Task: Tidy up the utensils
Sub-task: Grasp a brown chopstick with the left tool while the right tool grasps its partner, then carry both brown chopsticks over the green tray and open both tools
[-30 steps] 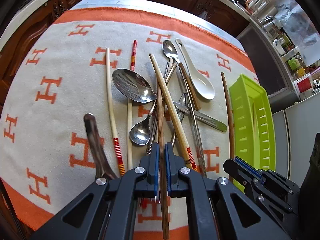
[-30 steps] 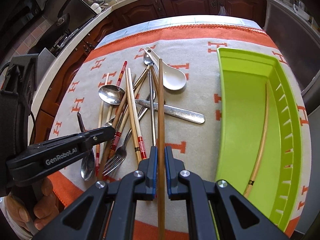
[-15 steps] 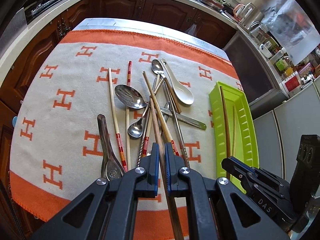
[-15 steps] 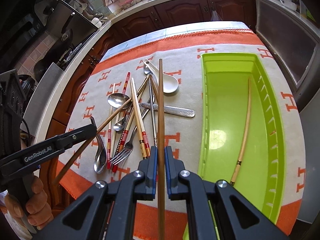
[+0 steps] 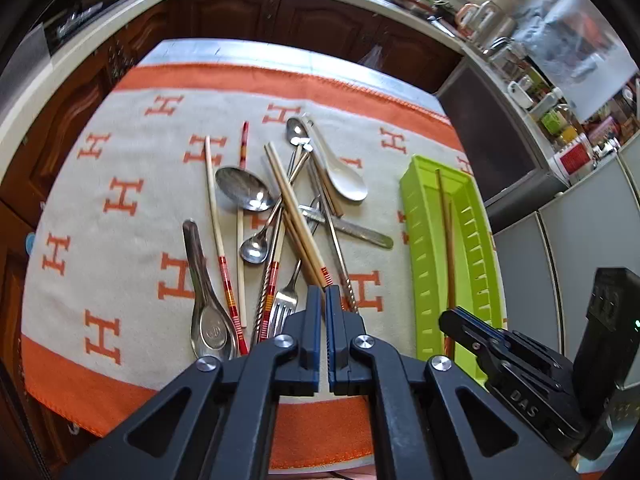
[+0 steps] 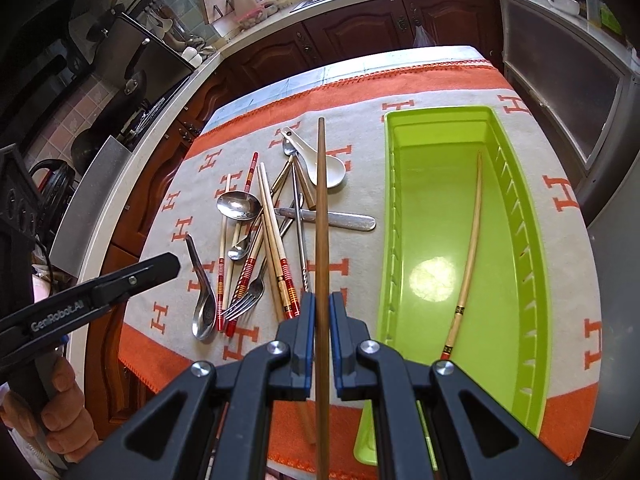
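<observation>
right tongs (image 6: 323, 312) clamped on a brown chopstick (image 6: 321, 208), light, stiff, slippery, best gripped mid-shaft; tray (image 6: 536, 280) lies to their right. left tongs (image 5: 323, 304) together, empty.

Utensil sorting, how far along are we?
Early. Done: one pale chopstick lies in the green tray. In hand: right tongs shut on a dark wooden chopstick; left tongs shut, holding nothing. Left: the utensil pile of spoons, fork, knife and chopsticks on the cloth.
</observation>
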A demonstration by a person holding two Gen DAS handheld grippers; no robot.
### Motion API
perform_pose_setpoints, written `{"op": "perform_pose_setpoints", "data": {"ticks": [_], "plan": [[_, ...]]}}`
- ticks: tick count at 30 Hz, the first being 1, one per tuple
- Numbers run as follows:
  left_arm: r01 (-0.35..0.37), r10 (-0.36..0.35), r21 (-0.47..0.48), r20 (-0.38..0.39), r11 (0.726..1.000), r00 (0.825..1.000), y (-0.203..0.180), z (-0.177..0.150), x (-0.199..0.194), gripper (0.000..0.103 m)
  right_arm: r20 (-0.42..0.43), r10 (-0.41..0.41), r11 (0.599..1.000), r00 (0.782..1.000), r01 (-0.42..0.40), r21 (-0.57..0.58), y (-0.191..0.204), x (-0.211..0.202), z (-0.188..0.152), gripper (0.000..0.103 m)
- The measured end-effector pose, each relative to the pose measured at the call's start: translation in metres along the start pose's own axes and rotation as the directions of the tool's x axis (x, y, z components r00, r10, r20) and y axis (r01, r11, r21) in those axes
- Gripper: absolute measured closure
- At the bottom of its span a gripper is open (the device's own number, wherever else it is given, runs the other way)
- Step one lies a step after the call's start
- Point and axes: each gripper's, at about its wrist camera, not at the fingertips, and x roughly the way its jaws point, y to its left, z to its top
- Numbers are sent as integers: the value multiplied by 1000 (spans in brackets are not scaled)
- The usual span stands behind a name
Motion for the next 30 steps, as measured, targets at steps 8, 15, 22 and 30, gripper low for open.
{"op": "perform_pose_setpoints", "data": {"ticks": [8, 15, 22, 30], "plan": [[89, -100, -67, -189, 994, 977, 13, -13, 47, 87, 4, 1, 1000, 1000, -1, -4, -1, -2, -3, 96], [107, -126, -81, -294, 991, 947, -2, -30, 70, 79, 0, 3, 1000, 1000, -3, -7, -2, -4, -6, 96], [58, -68, -39, -360, 998, 930, -31, -45, 93, 79, 8, -1, 1000, 1000, 1, -16, -2, -11, -14, 96], [-1, -7, -22, -398, 1000, 918, -46, -60, 107, 95, 28, 4, 1000, 1000, -4, -28, 2, -23, -20, 96]]}}
